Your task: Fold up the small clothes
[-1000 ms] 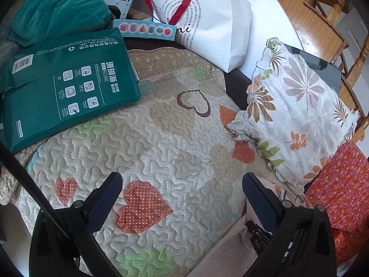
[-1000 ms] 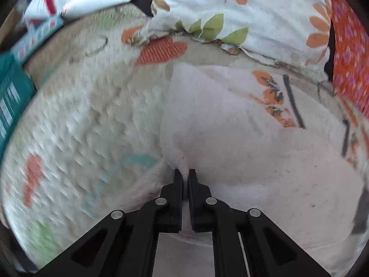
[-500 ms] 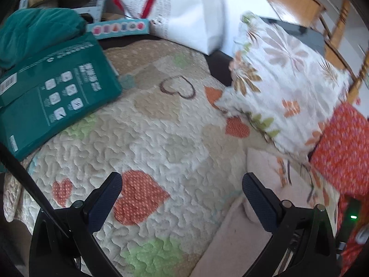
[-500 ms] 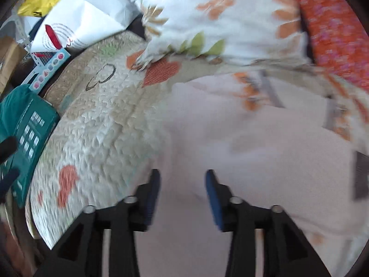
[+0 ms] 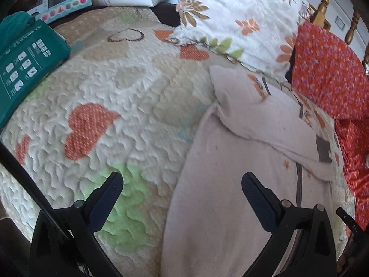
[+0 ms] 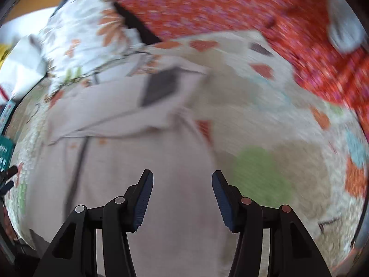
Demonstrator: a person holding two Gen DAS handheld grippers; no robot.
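A small pale pink garment (image 5: 233, 184) lies spread on a quilt (image 5: 120, 97) patterned with hearts, toward the quilt's right side and just below a leaf-print pillow (image 5: 239, 20) and a red flowered cloth (image 5: 327, 69). One sleeve-like flap (image 5: 249, 115) is already laid across the body of the garment, its end reaching toward a dark patch (image 5: 324, 150) near the far edge. That reads as a first fold made; the rest of the garment is still flat and long, so most of the folding looks to be left to do.

The left tool (image 5: 182, 187) hovers above the near part of the garment and the quilt beside it, its jaws spread wide and holding nothing. The right tool (image 6: 182, 184) hangs over the lower part of the garment, jaws likewise parted with only cloth showing between them, gripping nothing; that view is blurred, so fine creases cannot be made out.

A green box (image 5: 25, 69) sits at the quilt's far left, well apart from the garment. Judging by how things lie, the other side and then the lengthwise fold remain.
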